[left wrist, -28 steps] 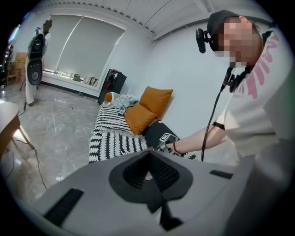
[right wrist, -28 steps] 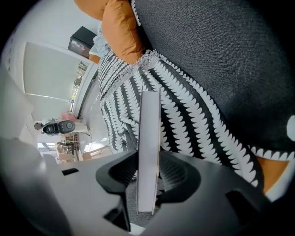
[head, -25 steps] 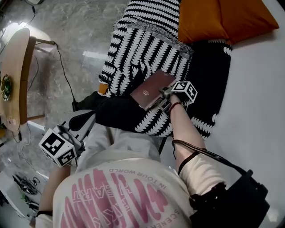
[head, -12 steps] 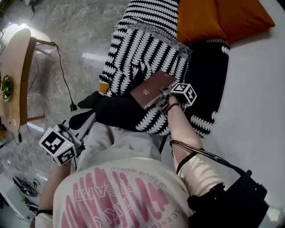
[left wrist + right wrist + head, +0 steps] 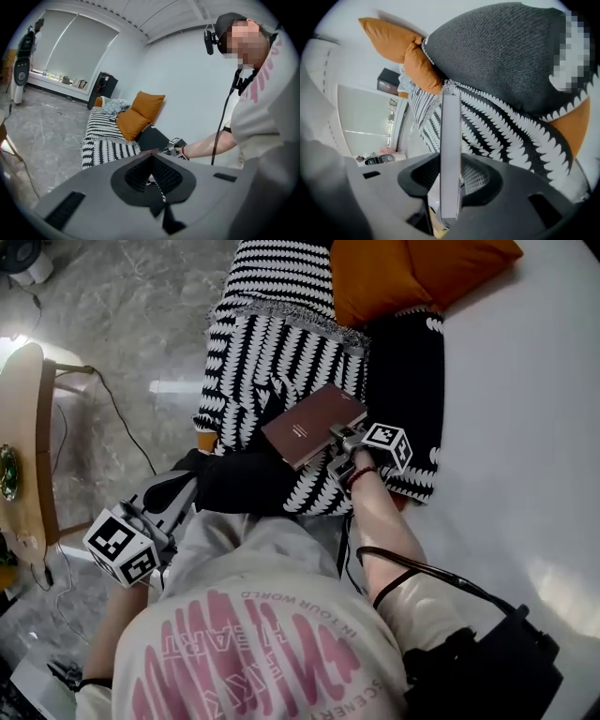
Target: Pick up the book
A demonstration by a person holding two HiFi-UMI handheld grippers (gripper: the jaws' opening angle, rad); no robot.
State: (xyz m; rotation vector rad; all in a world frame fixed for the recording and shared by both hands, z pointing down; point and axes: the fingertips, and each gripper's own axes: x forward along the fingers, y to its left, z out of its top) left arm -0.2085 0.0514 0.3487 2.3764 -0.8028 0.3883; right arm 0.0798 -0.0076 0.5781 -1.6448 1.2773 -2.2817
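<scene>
Grey marble floor [image 5: 122, 324] fills the upper left of the head view, beside a white sofa [image 5: 525, 427] draped with a black-and-white leaf-patterned throw [image 5: 272, 343] and orange cushions [image 5: 403, 273]. Near the frame's centre, the right hand-held gripper [image 5: 339, 439] pinches a flat maroon book [image 5: 309, 423] by its lower right edge, over the throw. In the right gripper view the book's pale edge stands upright between the jaws. At lower left, the left hand-held gripper [image 5: 173, 491] has its jaws pressed together, empty.
</scene>
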